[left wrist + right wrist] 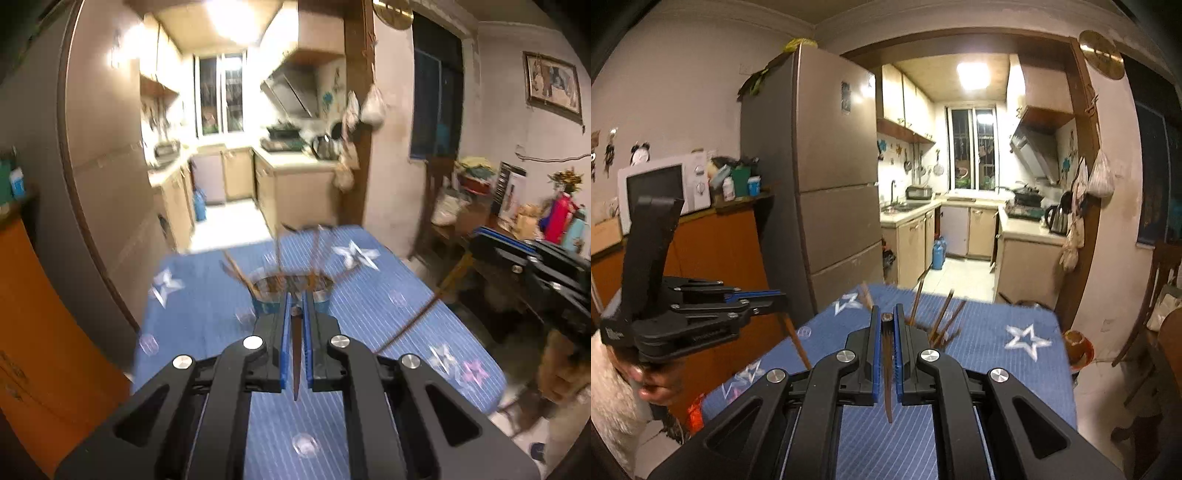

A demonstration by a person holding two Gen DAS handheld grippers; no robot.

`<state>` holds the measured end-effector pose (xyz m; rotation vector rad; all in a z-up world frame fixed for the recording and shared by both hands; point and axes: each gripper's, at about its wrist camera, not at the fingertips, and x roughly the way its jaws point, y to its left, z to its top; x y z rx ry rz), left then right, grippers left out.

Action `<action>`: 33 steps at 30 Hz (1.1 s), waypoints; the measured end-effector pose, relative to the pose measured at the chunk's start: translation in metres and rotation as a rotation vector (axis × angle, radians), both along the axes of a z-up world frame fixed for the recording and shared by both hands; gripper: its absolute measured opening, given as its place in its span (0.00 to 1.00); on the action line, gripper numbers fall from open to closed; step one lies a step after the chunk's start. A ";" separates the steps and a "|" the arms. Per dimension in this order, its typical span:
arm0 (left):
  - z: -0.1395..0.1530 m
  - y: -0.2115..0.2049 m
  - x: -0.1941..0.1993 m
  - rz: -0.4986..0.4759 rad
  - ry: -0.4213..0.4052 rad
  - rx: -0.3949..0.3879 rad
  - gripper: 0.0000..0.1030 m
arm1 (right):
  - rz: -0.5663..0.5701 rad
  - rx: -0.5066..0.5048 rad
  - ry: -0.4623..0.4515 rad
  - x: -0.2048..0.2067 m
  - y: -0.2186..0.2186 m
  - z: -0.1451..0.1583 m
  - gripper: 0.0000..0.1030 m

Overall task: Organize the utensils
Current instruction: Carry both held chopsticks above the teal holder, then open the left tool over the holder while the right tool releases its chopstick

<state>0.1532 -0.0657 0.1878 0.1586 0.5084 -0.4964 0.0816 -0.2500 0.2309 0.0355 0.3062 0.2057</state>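
Tablecloth (369, 314): blue with fine white pinstripes and scattered white star outlines; one star at 4 o'clock is pink. Left gripper (295, 295) and right gripper (886, 314): black bodies, blue pads, silver bolt heads. Chopstick in left gripper (296, 354) and chopstick in right gripper (887, 354): dark brown. Utensil cup (291, 295), 12 o'clock of the left gripper: blue, brownish rim. Cabinet (713, 251), 9 o'clock: orange. Refrigerator (834, 184): grey-brown. Microwave (665, 184): white, black door.
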 end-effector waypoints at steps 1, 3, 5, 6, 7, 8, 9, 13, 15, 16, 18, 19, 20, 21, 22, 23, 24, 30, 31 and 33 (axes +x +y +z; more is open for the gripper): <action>0.010 -0.003 0.009 0.009 -0.019 -0.004 0.05 | -0.010 0.001 -0.013 0.007 -0.001 0.012 0.07; 0.027 -0.008 0.025 0.024 -0.047 -0.023 0.05 | -0.032 -0.005 -0.038 0.017 -0.003 0.028 0.07; 0.041 -0.011 0.039 0.028 -0.060 -0.062 0.05 | -0.069 -0.023 -0.072 0.034 -0.003 0.043 0.07; 0.047 -0.014 0.045 0.031 -0.069 -0.078 0.05 | -0.082 -0.025 -0.077 0.043 -0.006 0.047 0.07; 0.052 -0.019 0.054 0.034 -0.088 -0.085 0.05 | -0.093 -0.026 -0.080 0.049 -0.007 0.049 0.07; 0.054 -0.023 0.060 0.035 -0.096 -0.089 0.05 | -0.111 -0.024 -0.080 0.063 -0.009 0.051 0.07; 0.055 -0.029 0.069 0.036 -0.098 -0.092 0.05 | -0.118 -0.018 -0.076 0.072 -0.011 0.051 0.07; 0.044 -0.052 0.097 0.050 -0.125 -0.060 0.05 | -0.145 -0.010 -0.061 0.116 -0.016 0.040 0.07; 0.035 -0.061 0.111 0.055 -0.117 -0.044 0.05 | -0.160 -0.012 -0.045 0.136 -0.017 0.031 0.07; 0.030 -0.063 0.116 0.060 -0.115 -0.036 0.05 | -0.165 -0.005 -0.029 0.147 -0.018 0.024 0.07; 0.013 -0.069 0.130 0.056 -0.094 -0.028 0.05 | -0.171 0.000 -0.006 0.165 -0.018 0.010 0.07; 0.003 -0.071 0.135 0.065 -0.094 -0.013 0.05 | -0.172 0.003 0.008 0.172 -0.020 0.003 0.07; -0.003 -0.073 0.142 0.072 -0.096 0.004 0.05 | -0.165 0.012 0.026 0.181 -0.021 -0.006 0.07; -0.012 -0.075 0.145 0.072 -0.097 0.022 0.05 | -0.146 0.022 0.050 0.189 -0.022 -0.015 0.07; -0.025 -0.078 0.148 0.088 -0.106 0.050 0.06 | -0.133 0.026 0.072 0.197 -0.023 -0.023 0.08; -0.033 -0.078 0.150 0.106 -0.108 0.070 0.16 | -0.139 0.023 0.084 0.201 -0.024 -0.029 0.17; -0.037 -0.078 0.151 0.110 -0.103 0.080 0.27 | -0.146 0.025 0.084 0.203 -0.025 -0.033 0.23; -0.047 -0.071 0.134 0.191 -0.200 0.102 0.54 | -0.160 0.048 0.058 0.192 -0.035 -0.046 0.28; -0.046 -0.070 0.131 0.210 -0.212 0.105 0.54 | -0.158 0.051 0.051 0.186 -0.037 -0.048 0.28; -0.049 -0.065 0.119 0.246 -0.225 0.105 0.54 | -0.163 0.044 0.022 0.170 -0.039 -0.048 0.28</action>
